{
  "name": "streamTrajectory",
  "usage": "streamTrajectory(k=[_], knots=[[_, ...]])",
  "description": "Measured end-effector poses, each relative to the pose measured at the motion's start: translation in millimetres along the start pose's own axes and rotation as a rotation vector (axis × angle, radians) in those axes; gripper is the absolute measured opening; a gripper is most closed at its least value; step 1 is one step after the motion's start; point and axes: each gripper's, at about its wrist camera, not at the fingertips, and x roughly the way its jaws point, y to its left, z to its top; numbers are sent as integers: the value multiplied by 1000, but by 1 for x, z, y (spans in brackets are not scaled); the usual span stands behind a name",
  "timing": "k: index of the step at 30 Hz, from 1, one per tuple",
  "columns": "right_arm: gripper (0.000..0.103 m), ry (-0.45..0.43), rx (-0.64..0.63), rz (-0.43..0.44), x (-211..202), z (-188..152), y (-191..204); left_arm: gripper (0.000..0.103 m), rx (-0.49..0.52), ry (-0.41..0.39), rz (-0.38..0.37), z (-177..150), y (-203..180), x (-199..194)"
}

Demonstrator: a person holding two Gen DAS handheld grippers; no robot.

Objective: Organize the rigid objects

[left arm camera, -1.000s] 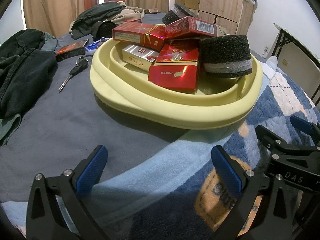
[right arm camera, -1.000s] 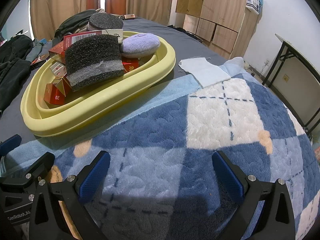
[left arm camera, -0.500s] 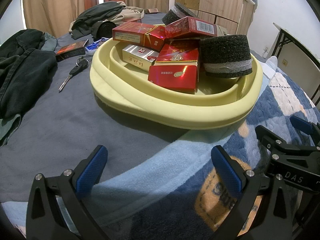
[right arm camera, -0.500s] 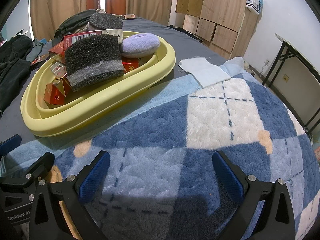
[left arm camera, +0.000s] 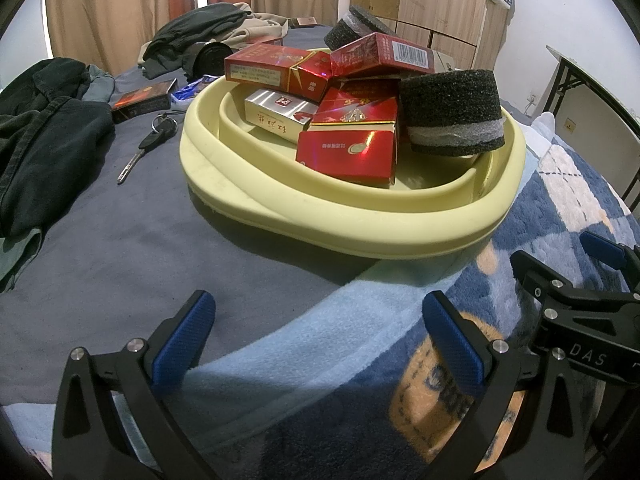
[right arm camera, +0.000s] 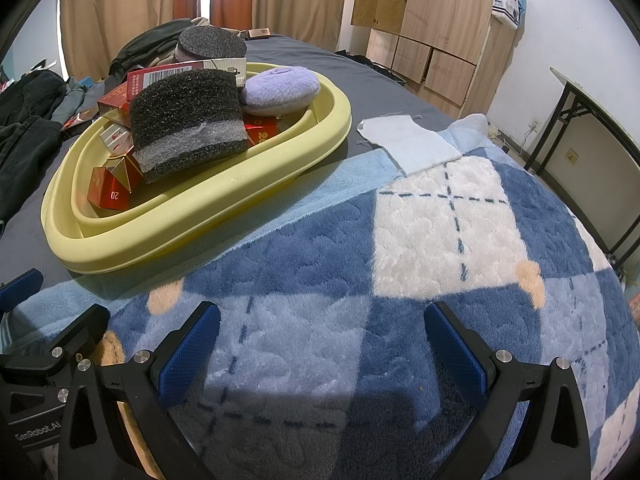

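Left wrist view: the left gripper [left arm camera: 316, 320] sits at the bottom of the frame with its blue-padded fingers spread wide and nothing between them, above the grey sheet and the pale-blue edge of a plaid blanket [left arm camera: 560, 208]. Nothing lies between it and the yellow basin [left arm camera: 360, 224], which fills the centre. In the basin I count four red cigarette packs, among them the front red pack [left arm camera: 348, 152], one silver pack [left arm camera: 276, 114] and two black foam rounds, the nearer foam round [left arm camera: 452, 112] at centre right. Left of the basin lie a key [left arm camera: 146, 148], one more dark red box [left arm camera: 140, 98] and dark clothes [left arm camera: 44, 136] at the left edge. Part of the right gripper [left arm camera: 592, 292] shows at lower right.

Right wrist view: the right gripper [right arm camera: 320, 344] is likewise spread and empty at the bottom, over the plaid blanket [right arm camera: 440, 232]. The yellow basin [right arm camera: 192, 208] lies at upper left, well apart from the fingers, holding a foam round [right arm camera: 188, 120], a second one behind, one lilac puff [right arm camera: 280, 92] and red packs. One white cloth [right arm camera: 408, 140] lies right of the basin. Wooden cabinets [right arm camera: 432, 12] fill the upper right.

Both views match the frames half a second earlier; nothing has shifted.
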Motion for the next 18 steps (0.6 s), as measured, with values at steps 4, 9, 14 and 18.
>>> streamTrajectory(k=[4,9,14,18], knots=[[103,0,0,0,0,0,2,103,1,0,1,0,1,-1],[103,0,0,0,-1,0,1,103,0,0,0,0,0,0],[103,0,0,0,0,0,1,103,0,0,0,0,0,0],[103,0,-1,-1,0,0,0,103,0,0,0,0,0,0]])
